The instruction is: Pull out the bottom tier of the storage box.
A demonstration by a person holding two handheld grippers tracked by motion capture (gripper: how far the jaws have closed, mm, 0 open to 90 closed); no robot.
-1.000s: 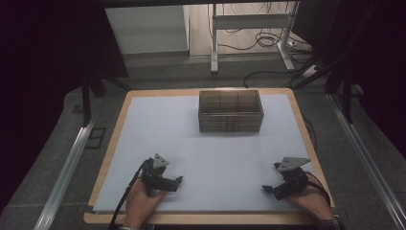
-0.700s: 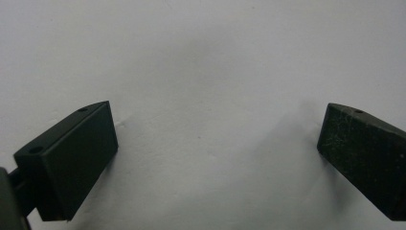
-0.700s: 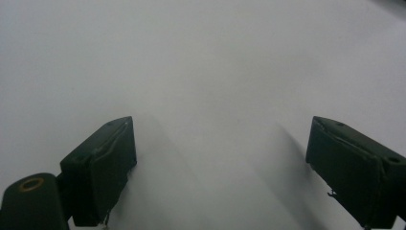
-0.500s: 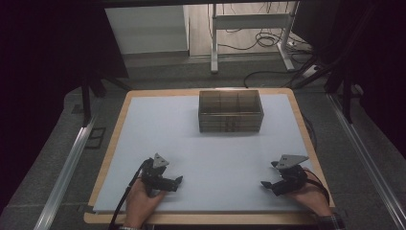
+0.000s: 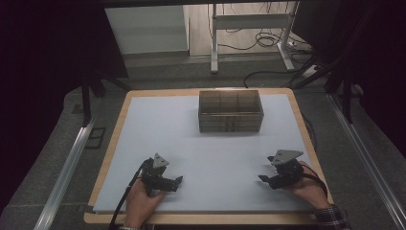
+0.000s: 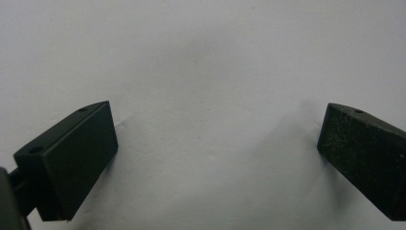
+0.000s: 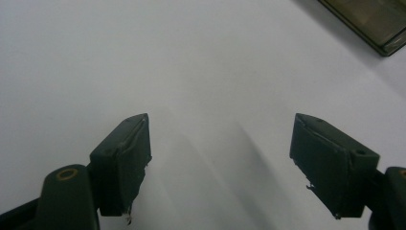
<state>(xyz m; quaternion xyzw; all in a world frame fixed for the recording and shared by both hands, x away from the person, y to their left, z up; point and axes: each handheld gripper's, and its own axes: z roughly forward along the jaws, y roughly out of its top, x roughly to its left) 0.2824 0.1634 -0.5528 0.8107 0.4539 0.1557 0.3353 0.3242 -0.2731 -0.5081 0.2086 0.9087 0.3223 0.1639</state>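
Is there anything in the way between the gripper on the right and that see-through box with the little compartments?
No, nothing visible is in the way. Only bare white table sheet lies between the right gripper and the clear brownish plastic divided box at the far side of the table. The gripper's jaws, which have just been closing, are apart with nothing between them.

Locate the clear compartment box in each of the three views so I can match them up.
High view: the clear compartment box stands at the far middle of the white mat, beyond both grippers.
Left gripper view: I see white mat between the open jaws, no box.
Right gripper view: one corner of the box shows at the top right edge.
Shared landmark: the white mat.
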